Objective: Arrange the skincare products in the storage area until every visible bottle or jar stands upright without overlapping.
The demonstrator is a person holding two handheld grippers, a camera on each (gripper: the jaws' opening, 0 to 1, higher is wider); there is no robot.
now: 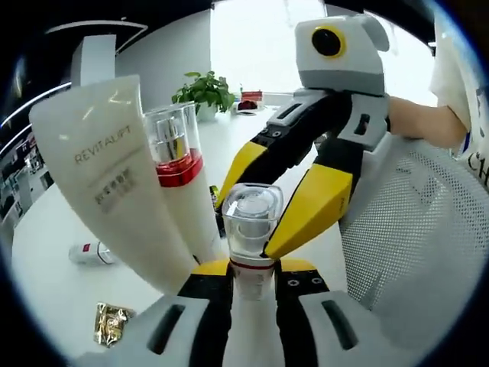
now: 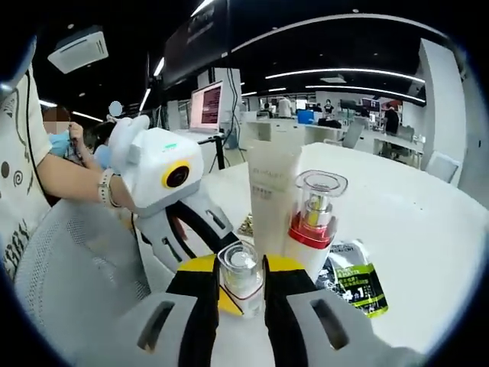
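A small white bottle with a red ring and a clear cap (image 1: 250,218) stands between both grippers. My left gripper (image 1: 252,281) is shut on its white body. My right gripper (image 1: 248,229) reaches in from the right, its yellow fingers pressed on either side of the clear cap. In the right gripper view the same cap (image 2: 241,275) sits between my right gripper's (image 2: 241,287) jaws, and the left gripper (image 2: 206,237) comes in from the left. Behind stand a white Revitalift tube (image 1: 107,168) (image 2: 271,187) and a taller red-banded bottle with a clear cap (image 1: 174,145) (image 2: 315,210), side by side and upright.
On the white table (image 1: 46,283) (image 2: 428,229) lie a small white-and-red item (image 1: 92,252), a gold packet (image 1: 111,321) and a green-black sachet (image 2: 355,283). A potted plant (image 1: 205,92) stands far back. A white mesh chair (image 1: 420,229) (image 2: 69,260) and a person's arm (image 2: 72,180) are close by.
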